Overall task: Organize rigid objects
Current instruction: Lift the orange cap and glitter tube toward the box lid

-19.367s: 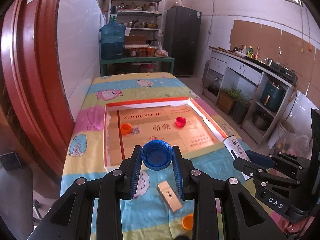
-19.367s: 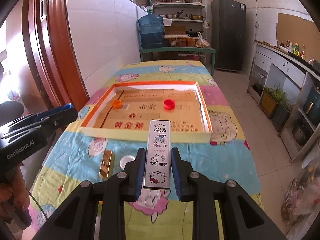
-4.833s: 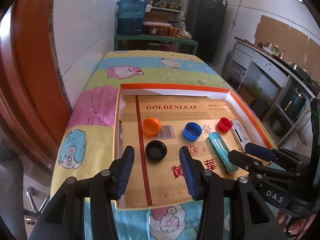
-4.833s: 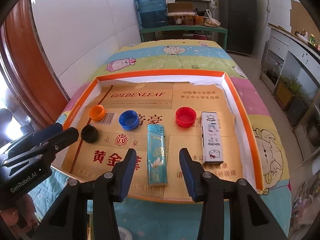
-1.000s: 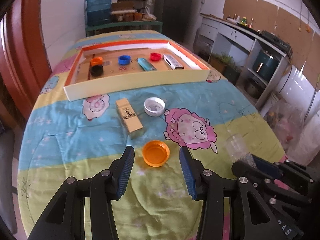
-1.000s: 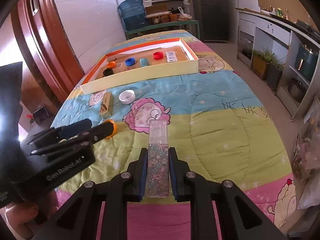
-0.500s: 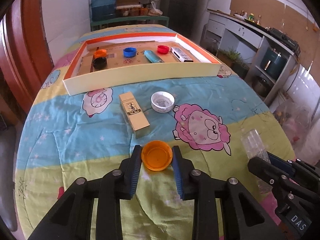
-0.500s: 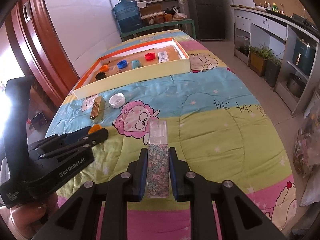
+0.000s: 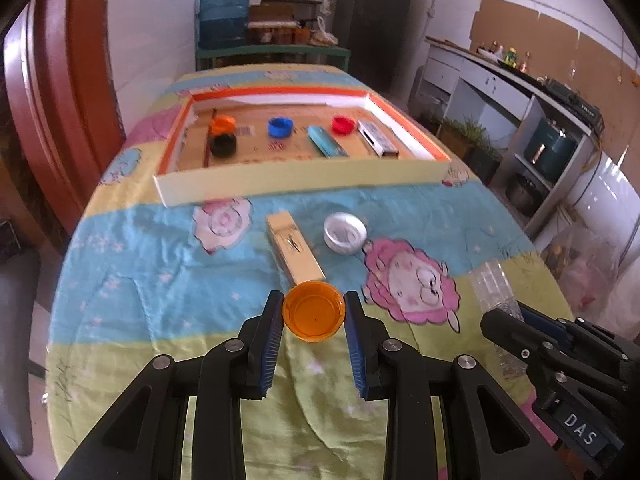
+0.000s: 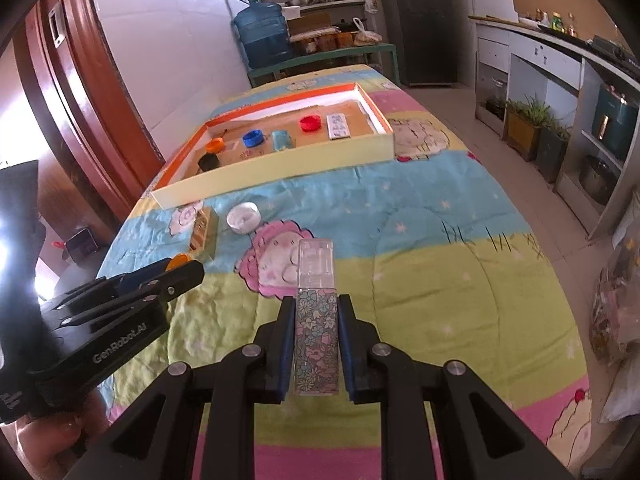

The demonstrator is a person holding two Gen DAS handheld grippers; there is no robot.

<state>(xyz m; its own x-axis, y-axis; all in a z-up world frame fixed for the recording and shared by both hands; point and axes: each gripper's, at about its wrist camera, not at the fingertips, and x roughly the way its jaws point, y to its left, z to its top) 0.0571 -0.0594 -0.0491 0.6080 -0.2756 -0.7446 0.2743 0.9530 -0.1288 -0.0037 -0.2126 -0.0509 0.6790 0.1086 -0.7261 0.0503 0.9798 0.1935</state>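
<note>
My left gripper [image 9: 314, 314] is shut on an orange bottle cap [image 9: 313, 315] and holds it above the quilt. My right gripper [image 10: 316, 320] is shut on a floral lighter with a clear top [image 10: 316, 300], also off the quilt. The orange-rimmed box tray [image 9: 280, 188] stands further back and holds orange, black, blue and red caps, a teal lighter [image 9: 328, 147] and a white lighter [image 9: 378, 143]. A gold lighter [image 9: 294, 246] and a white cap [image 9: 345, 233] lie on the quilt in front of the tray.
A colourful cartoon quilt [image 10: 440, 240] covers the table. A red door frame [image 9: 60, 80] stands to the left. Cabinets, potted plants and a plastic bag line the right side. The right gripper shows at the lower right of the left wrist view [image 9: 520, 336].
My left gripper has closed on the orange cap and lifted it off the quilt. My right gripper keeps the floral lighter and has moved slightly toward the tray.
</note>
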